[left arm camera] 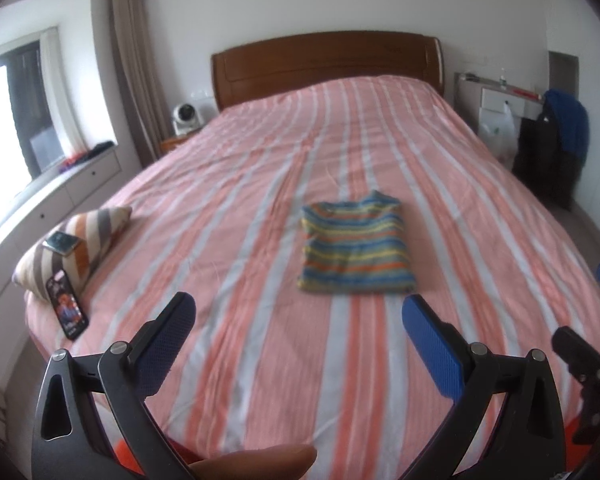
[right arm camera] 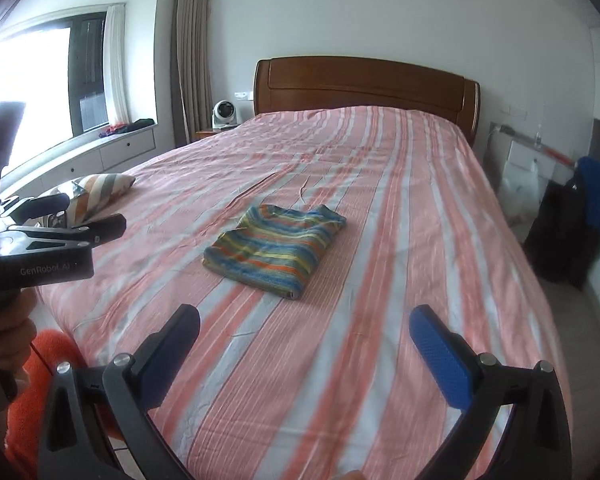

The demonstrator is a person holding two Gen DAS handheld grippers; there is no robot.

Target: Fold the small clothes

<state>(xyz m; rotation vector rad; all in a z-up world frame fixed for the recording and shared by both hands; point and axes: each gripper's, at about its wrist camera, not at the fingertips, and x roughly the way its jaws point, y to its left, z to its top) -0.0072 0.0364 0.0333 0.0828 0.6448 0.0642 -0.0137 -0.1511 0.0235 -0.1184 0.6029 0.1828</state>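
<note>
- The left gripper [left arm camera: 298, 318] was released, jaws wide apart, holding nothing, above the bed's [left arm camera: 260, 168] near end.
- The right gripper [right arm camera: 304, 330] was likewise released and empty.
- The folded striped garment [left arm camera: 354, 250] lay flat mid-bed, apart from both grippers.
- A striped pillow [left arm camera: 76, 246] sat at the left edge.

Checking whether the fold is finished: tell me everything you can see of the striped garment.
The garment is a small knit-looking top striped blue, yellow, orange and green. It lies folded into a neat, flat, roughly rectangular stack, layers showing at its near edge, mid-bed on the striped bedspread. Only the bedspread touches it; both tongs are open and short of it.
</note>
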